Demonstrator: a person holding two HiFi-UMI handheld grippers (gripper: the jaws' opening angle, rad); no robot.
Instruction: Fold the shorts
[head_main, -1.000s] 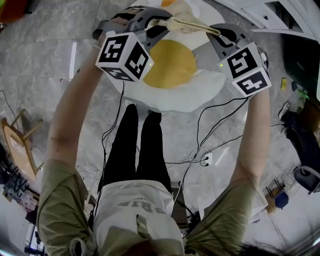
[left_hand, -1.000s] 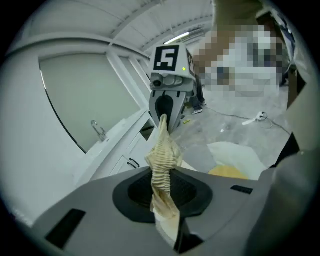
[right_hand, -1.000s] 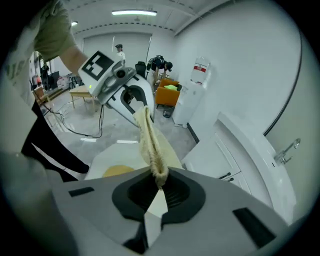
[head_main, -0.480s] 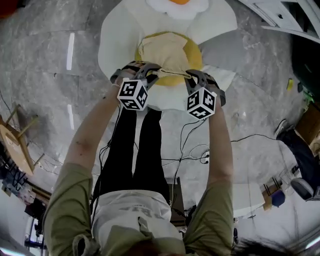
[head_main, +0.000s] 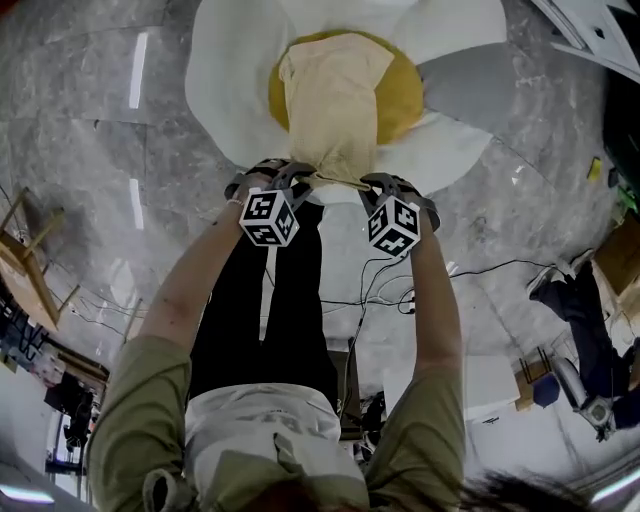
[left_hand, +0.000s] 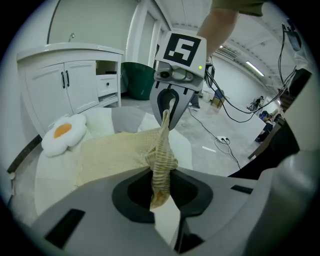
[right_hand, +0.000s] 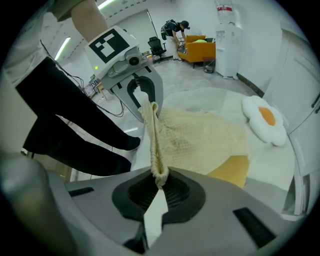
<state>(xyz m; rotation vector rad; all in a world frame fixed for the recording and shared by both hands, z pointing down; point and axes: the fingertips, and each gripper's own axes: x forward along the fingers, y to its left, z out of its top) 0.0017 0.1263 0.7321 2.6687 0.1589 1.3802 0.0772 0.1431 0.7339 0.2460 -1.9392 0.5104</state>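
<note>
the left gripper (left_hand: 161, 191) has its jaws nearly closed, pinching the bunched ribbed edge of the cream shorts (head_main: 335, 100). the right gripper (right_hand: 159, 186) is clamped tight on the same edge, which stretches between the two. beyond both jaws the shorts lie spread over a fried-egg rug (head_main: 225, 90).

Egg rug (head_main: 225, 95), far side off-frame
</note>
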